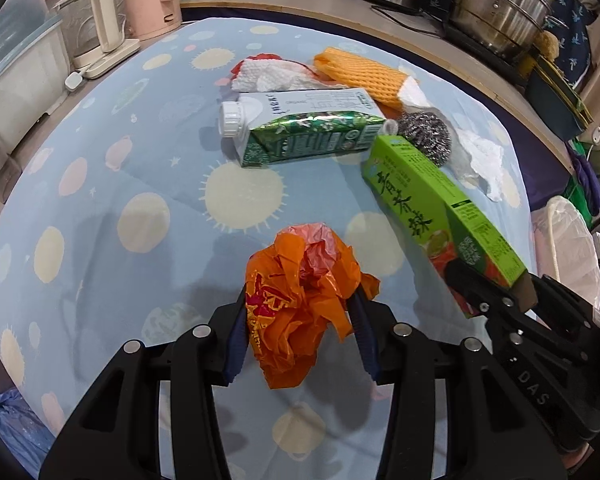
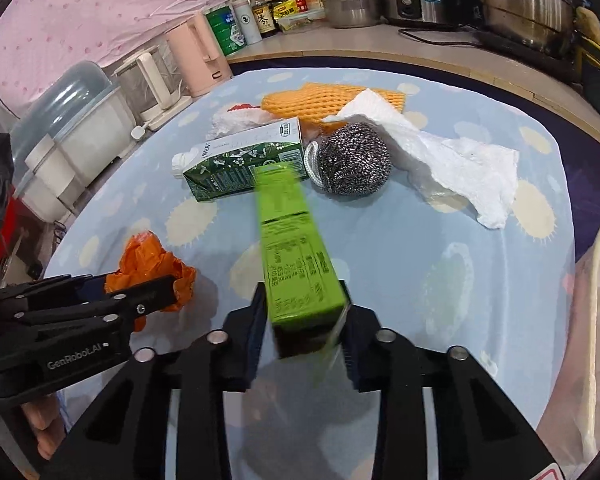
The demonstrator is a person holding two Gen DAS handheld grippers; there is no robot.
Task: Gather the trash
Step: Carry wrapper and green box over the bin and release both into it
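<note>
Between your fingers: trash in both grippers.
Your left gripper [image 1: 300, 312] clenches the orange bag [image 1: 304, 300]; your right gripper [image 2: 304, 320] grasps the green box [image 2: 294, 252].

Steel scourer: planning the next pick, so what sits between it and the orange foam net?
A crumpled white paper towel lies between the steel scourer and orange foam net, clearest in the right wrist view.

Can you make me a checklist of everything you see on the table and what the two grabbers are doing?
Surface: blue dotted tablecloth.
Job's things: milk carton on its side, steel scourer, orange foam net, white paper towel.
Clutter: kettle, pots, bottles at the back.
Grippers: left gripper shut on orange plastic bag; right gripper shut on green box.
Cables: black cord on counter.
Surroundings: white bin bag at the right.
</note>
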